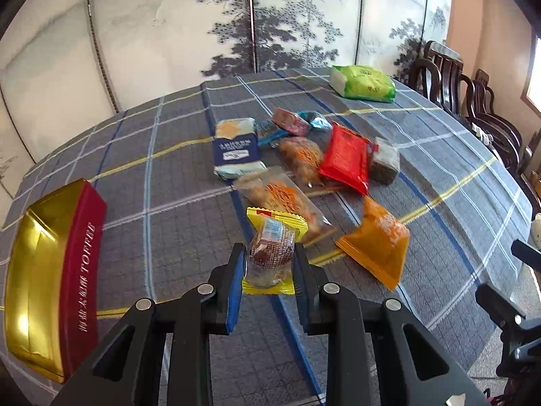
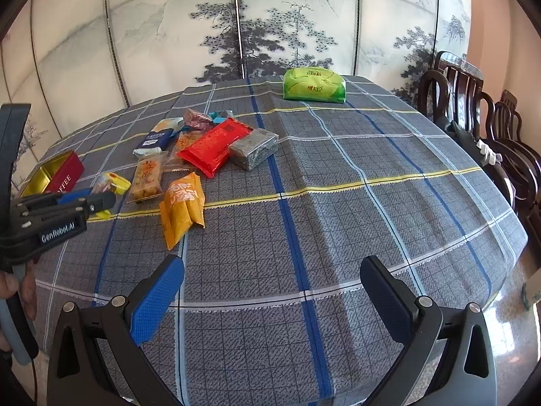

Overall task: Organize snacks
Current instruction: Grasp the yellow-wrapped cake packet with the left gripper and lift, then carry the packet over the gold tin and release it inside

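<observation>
My left gripper is shut on a yellow-wrapped snack and holds it just above the cloth. An open red and gold toffee tin lies to its left. A pile of snacks lies ahead: an orange packet, a red packet, a blue and white packet and clear-wrapped pastries. My right gripper is open and empty over bare cloth. In the right wrist view the left gripper shows at the left, by the tin and the orange packet.
A green tissue pack lies at the far side of the plaid-clothed table. Dark wooden chairs stand along the right edge. A painted folding screen stands behind the table.
</observation>
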The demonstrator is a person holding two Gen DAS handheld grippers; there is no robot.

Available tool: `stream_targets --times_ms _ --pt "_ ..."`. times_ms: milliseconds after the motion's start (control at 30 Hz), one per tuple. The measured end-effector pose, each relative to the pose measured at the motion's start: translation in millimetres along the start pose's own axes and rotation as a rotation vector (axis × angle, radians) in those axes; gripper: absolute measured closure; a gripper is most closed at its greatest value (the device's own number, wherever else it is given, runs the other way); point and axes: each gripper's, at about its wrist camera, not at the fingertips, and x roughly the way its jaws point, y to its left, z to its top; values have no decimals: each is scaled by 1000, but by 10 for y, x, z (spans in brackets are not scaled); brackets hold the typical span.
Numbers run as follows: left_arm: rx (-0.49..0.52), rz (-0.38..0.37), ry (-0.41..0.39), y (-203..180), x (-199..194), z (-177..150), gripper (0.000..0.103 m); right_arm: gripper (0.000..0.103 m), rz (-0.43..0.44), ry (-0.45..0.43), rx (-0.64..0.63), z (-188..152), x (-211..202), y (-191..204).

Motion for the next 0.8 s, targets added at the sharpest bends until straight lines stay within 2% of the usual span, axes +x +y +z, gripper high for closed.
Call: stream_targets --times_ms 300,800 --pt "-93 152 -55 651 -202 234 80 0 8 4 -31 -27 -29 115" --pt "-222 306 -73 1688 -511 287 80 0 18 22 -60 -74 -6 268"
